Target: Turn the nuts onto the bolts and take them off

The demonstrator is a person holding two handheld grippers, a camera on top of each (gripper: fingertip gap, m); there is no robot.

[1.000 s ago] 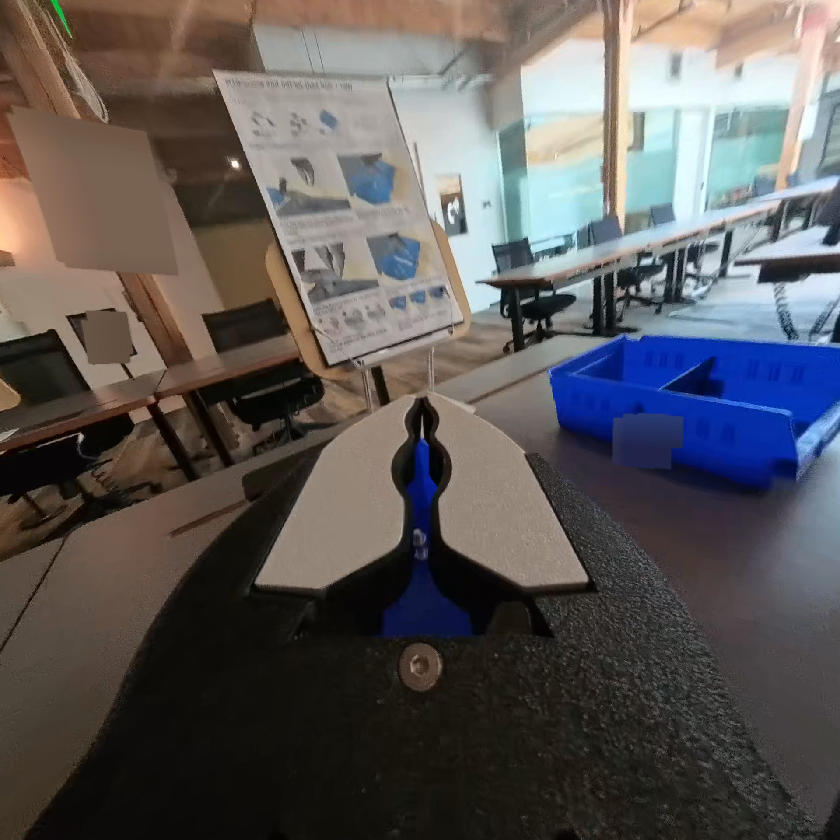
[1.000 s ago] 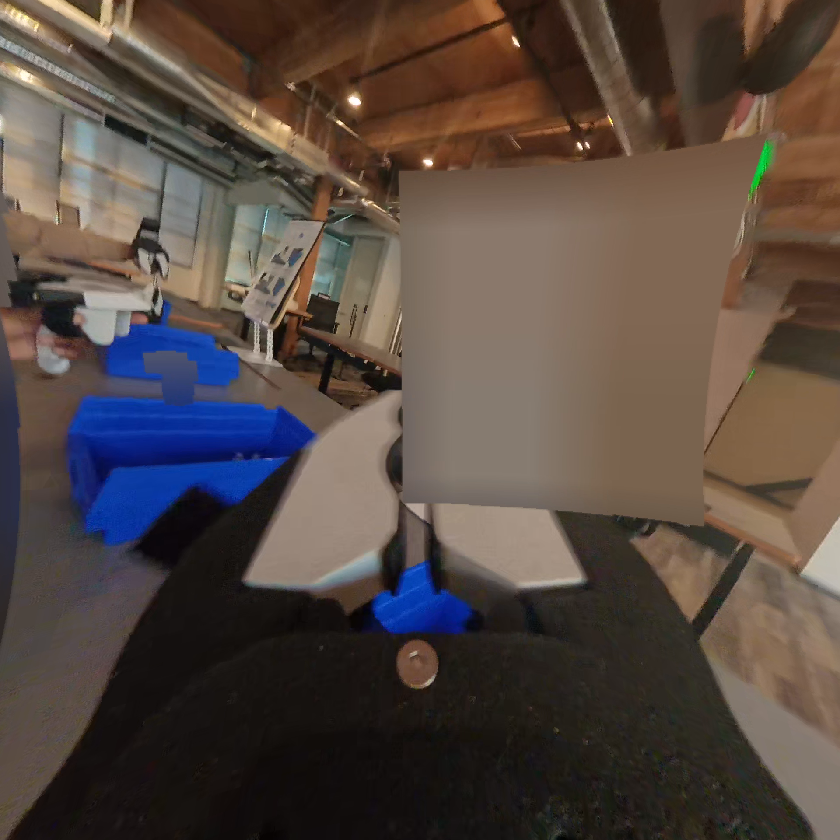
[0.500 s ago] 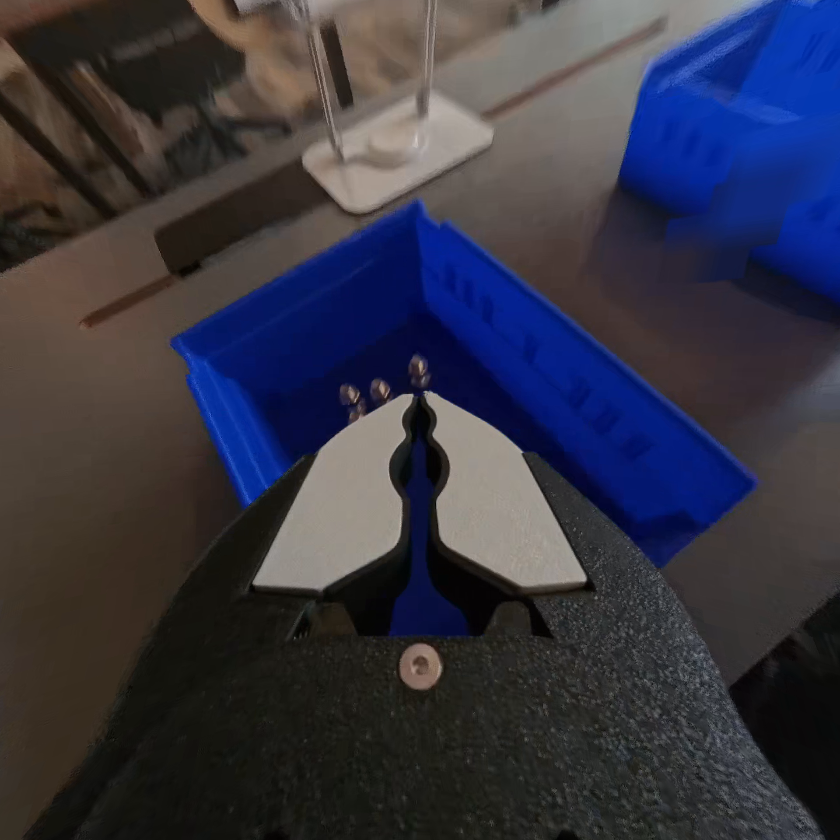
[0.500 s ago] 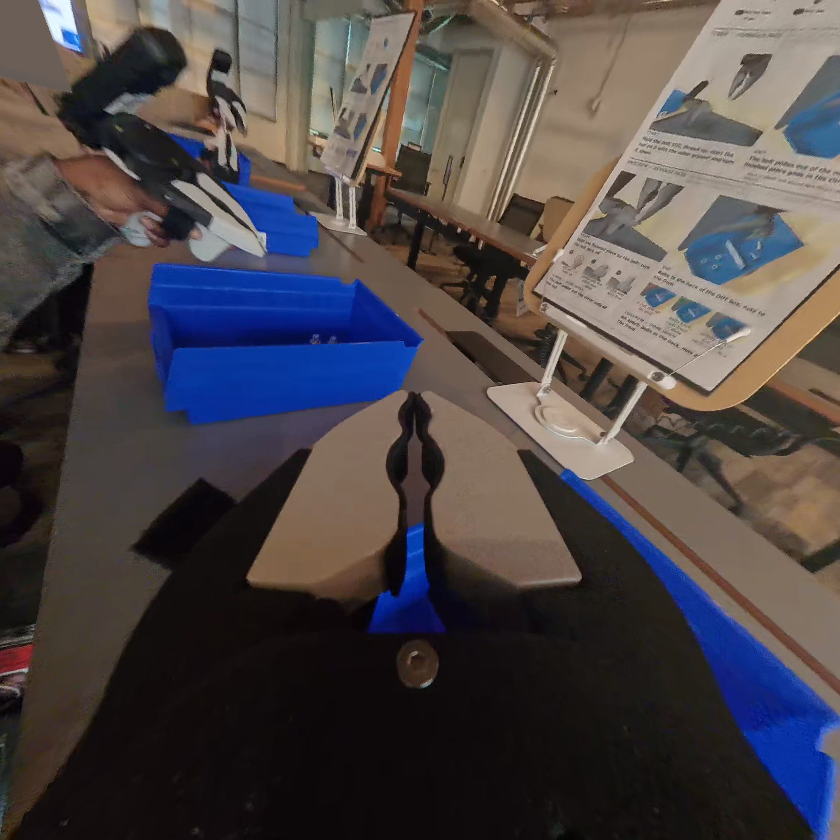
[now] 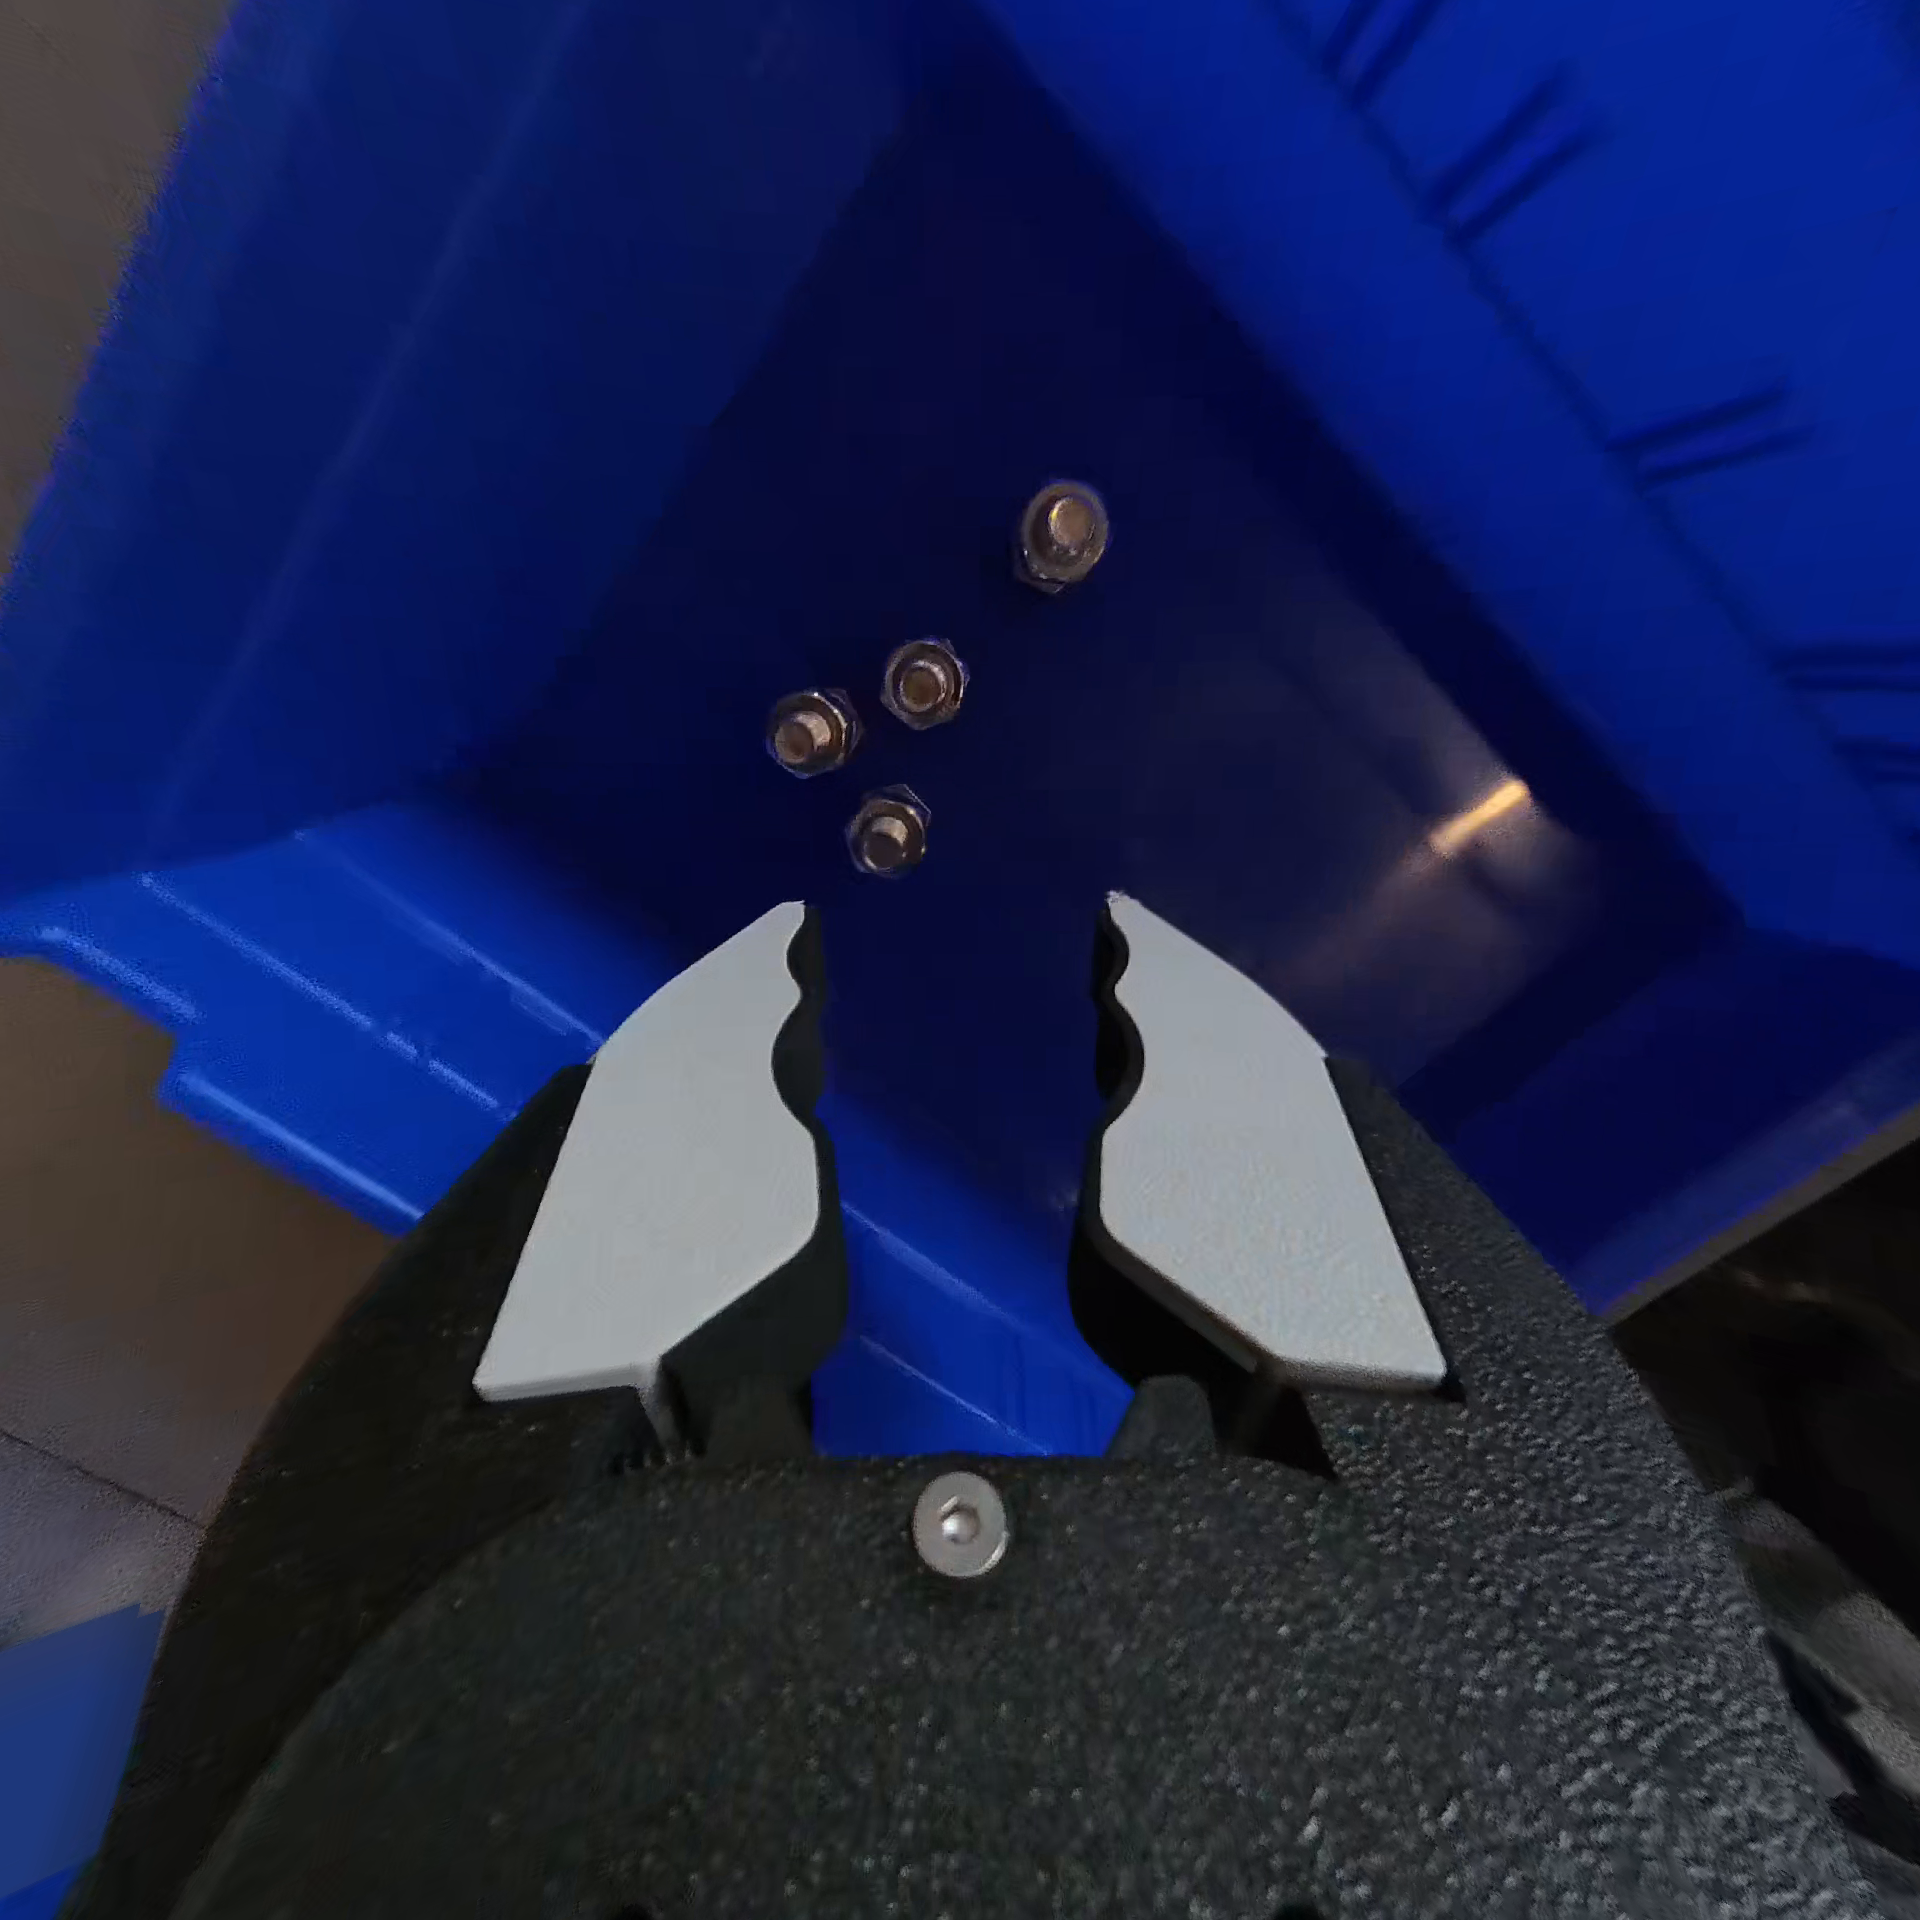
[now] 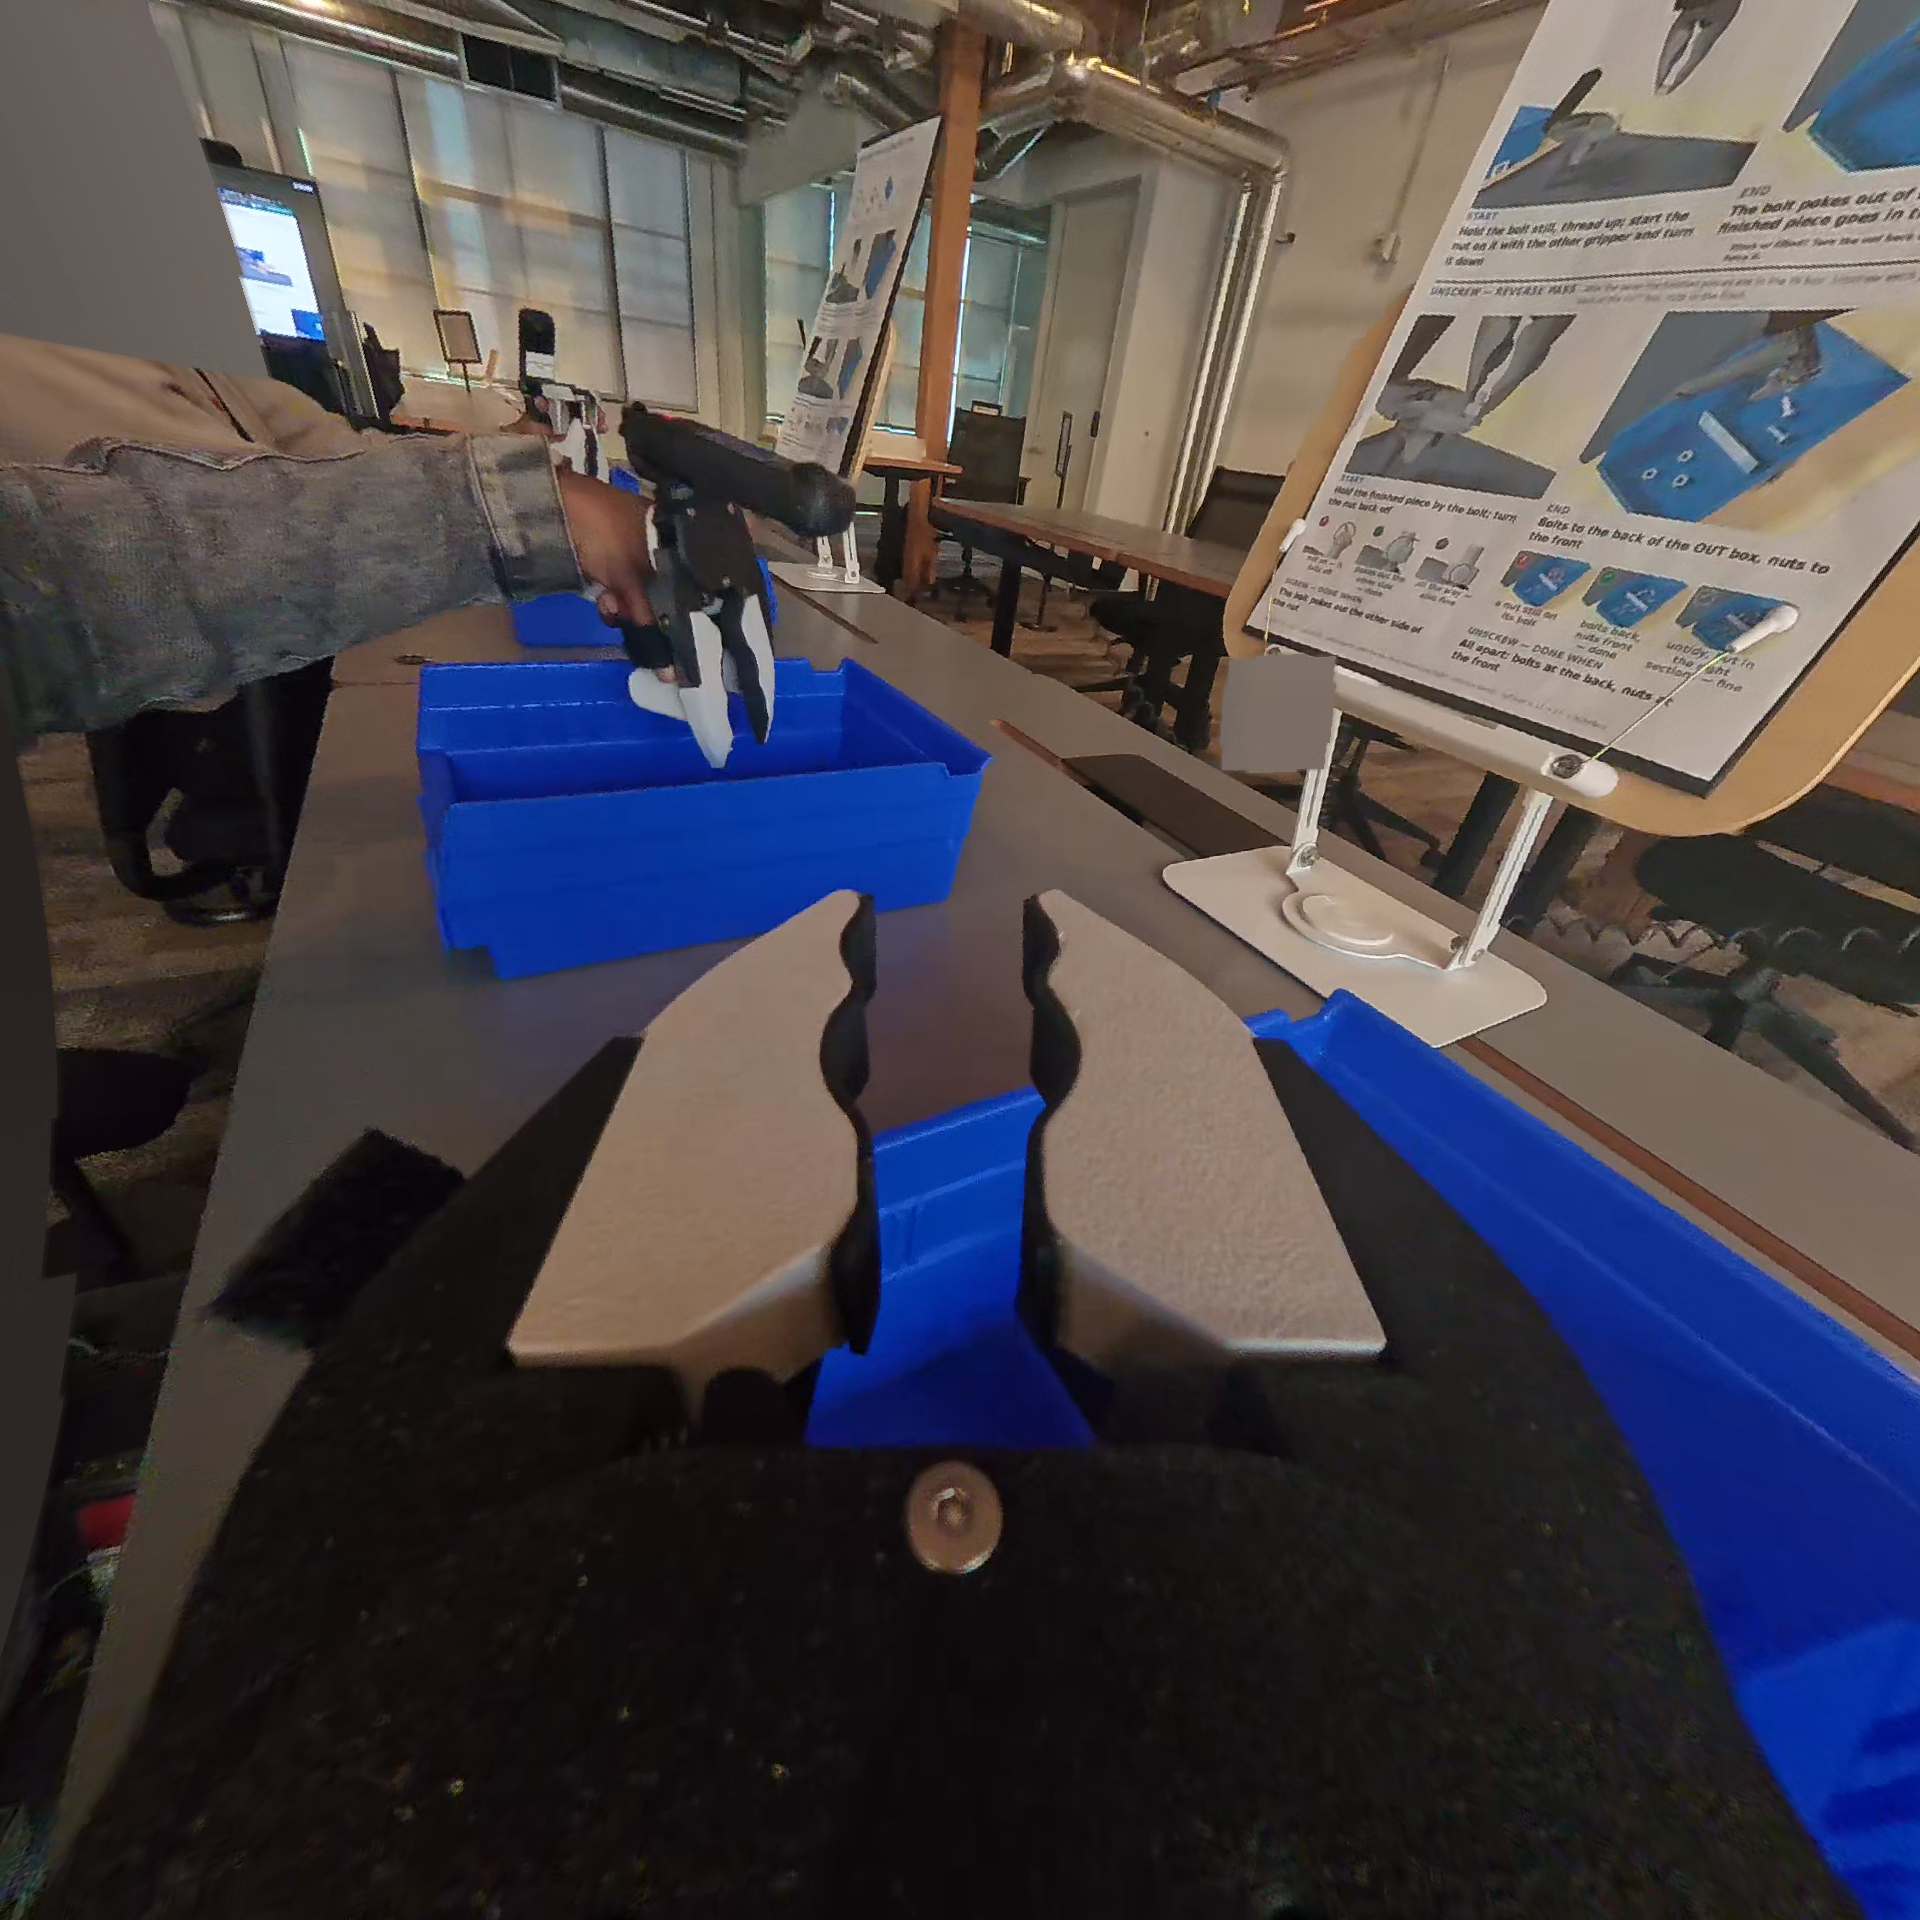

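Observation:
In the left wrist view my left gripper (image 5: 956,904) is open and empty, pointing down into a blue bin (image 5: 436,436). Several bolts with nuts on them stand on the bin floor just beyond the fingertips; the nearest (image 5: 888,831) is slightly left of the gap, and the farthest (image 5: 1062,535) is up and to the right. In the right wrist view my right gripper (image 6: 945,904) is open and empty above the near corner of a second blue bin (image 6: 1621,1278). The left gripper (image 6: 727,675) shows farther off, dipping into the other blue bin (image 6: 686,831).
An instruction board (image 6: 1621,416) on a white stand (image 6: 1351,925) sits at the table's right back. The grey table (image 6: 343,1029) runs left of the bins. A person's sleeve (image 6: 260,561) reaches in from the left. More blue bins and boards stand farther back. The gap from one gripper's tips to the other's is roughly 45 cm.
My left gripper has tilted down into the blue bin, come close to the nutted bolts, and opened. My right gripper has swung toward the table and opened.

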